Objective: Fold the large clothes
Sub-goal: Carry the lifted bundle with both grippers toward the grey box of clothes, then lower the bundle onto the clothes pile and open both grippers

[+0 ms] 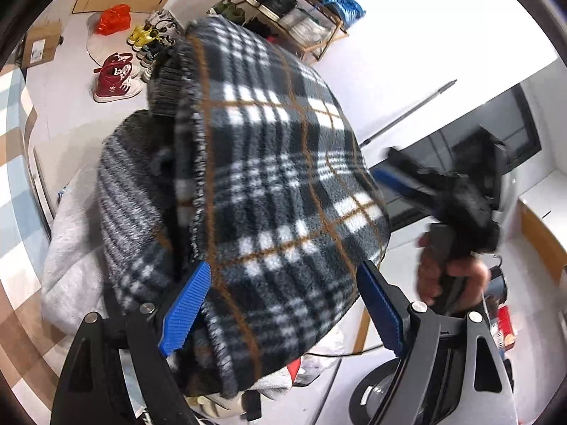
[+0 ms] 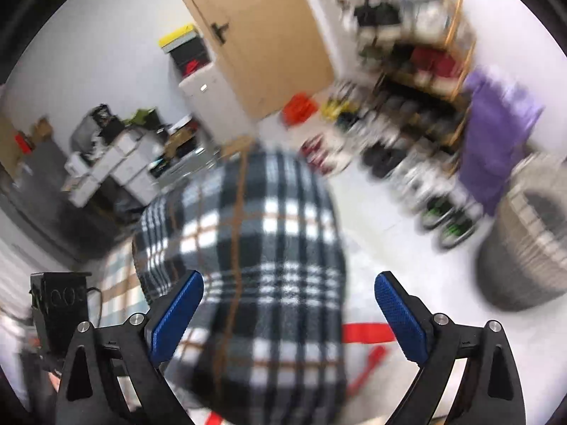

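A folded plaid fleece garment [image 1: 269,184], black, white and tan, fills the middle of the left wrist view and lies on a pale grey garment [image 1: 67,255]. My left gripper [image 1: 283,304] is open. Its blue pads [image 1: 184,308] stand on either side of the bundle's near end, and a thin gap shows at the right pad. To the right, a hand holds my right gripper [image 1: 397,173] above the bundle. In the blurred right wrist view the plaid garment [image 2: 255,248] lies below my open right gripper [image 2: 288,315], and its right pad [image 2: 400,315] stands well apart from the cloth.
A shoe rack [image 1: 294,10] and loose shoes [image 1: 117,78] stand along the far wall. A red bag [image 1: 115,17] lies by a wooden door [image 2: 255,35]. A grey woven basket [image 2: 528,244] stands at the right, with purple cloth [image 2: 492,141] hanging beside it. A striped mat [image 1: 14,163] lies at the left.
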Motion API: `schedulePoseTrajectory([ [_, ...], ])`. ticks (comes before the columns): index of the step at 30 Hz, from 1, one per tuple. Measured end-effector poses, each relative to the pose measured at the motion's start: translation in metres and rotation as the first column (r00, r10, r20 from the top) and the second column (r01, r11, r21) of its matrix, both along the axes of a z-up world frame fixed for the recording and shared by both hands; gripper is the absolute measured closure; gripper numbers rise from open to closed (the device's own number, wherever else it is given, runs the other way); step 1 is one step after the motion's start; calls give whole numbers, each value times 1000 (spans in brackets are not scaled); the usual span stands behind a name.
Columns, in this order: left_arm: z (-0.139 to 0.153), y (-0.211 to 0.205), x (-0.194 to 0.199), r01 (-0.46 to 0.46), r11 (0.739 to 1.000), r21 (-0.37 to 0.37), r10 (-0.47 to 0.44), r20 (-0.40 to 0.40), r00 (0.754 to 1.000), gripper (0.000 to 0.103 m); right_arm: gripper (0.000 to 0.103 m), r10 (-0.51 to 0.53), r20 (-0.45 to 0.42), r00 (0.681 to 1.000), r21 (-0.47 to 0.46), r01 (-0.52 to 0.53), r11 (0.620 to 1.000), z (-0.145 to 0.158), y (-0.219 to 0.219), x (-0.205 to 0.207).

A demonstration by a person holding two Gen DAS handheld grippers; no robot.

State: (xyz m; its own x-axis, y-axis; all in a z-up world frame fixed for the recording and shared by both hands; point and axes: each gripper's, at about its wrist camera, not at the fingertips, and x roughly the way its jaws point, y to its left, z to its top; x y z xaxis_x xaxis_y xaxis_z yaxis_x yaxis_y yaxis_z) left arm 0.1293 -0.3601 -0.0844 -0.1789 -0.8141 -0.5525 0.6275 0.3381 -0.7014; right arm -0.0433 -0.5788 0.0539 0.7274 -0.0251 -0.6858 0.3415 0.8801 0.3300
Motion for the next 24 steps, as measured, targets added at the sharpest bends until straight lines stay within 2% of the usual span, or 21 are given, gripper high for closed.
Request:
schedulePoseTrajectory([
  [2,-7,6,-2,-7,1000,2,7,14,1000,23,3,5,19,1000,-73,-4,997,30,17,1],
  [4,-12,6,-10,-29,999,37,28,47,999,23,0,14,-10,1000,-215,-16,976,54,45,18],
  [6,-25,13,-14,-33,999,6,33,6,999,23,0,67,-94,993,-357,-97,929,65,81,53],
  [8,-25,20,-13,-46,999,-22,46,-2,999,23,0,81,-203,976,-429,-163,889,55,108,92],
  [10,-25,24,-16,-51,998,-37,51,6,999,23,1,80,-334,939,-430,-228,874,30,123,138],
  [11,-24,25,-17,-51,998,-40,52,7,999,23,2,69,-370,926,-426,-235,874,19,125,154],
  [14,-24,28,-18,-54,997,-50,55,29,998,23,14,45,-489,871,-422,-282,862,-20,126,196],
  [15,-25,31,-19,-54,997,-56,56,39,998,23,22,43,-521,853,-405,-291,867,-30,122,204],
  [16,-27,34,-21,-53,996,-65,56,46,997,22,26,43,-534,844,-371,-280,885,-37,117,209],
  [17,-28,37,-21,-49,996,-73,53,51,997,22,32,49,-528,848,-348,-269,898,-43,112,208],
  [18,-29,39,-19,-48,996,-78,51,48,998,22,33,60,-524,850,-330,-267,906,-45,111,208],
  [21,-27,33,-13,-38,997,-74,39,16,999,22,33,95,-530,843,-336,-311,889,-67,120,208],
  [24,-27,27,-9,-31,997,-70,33,25,999,23,33,103,-469,877,-313,-274,909,-71,115,200],
])
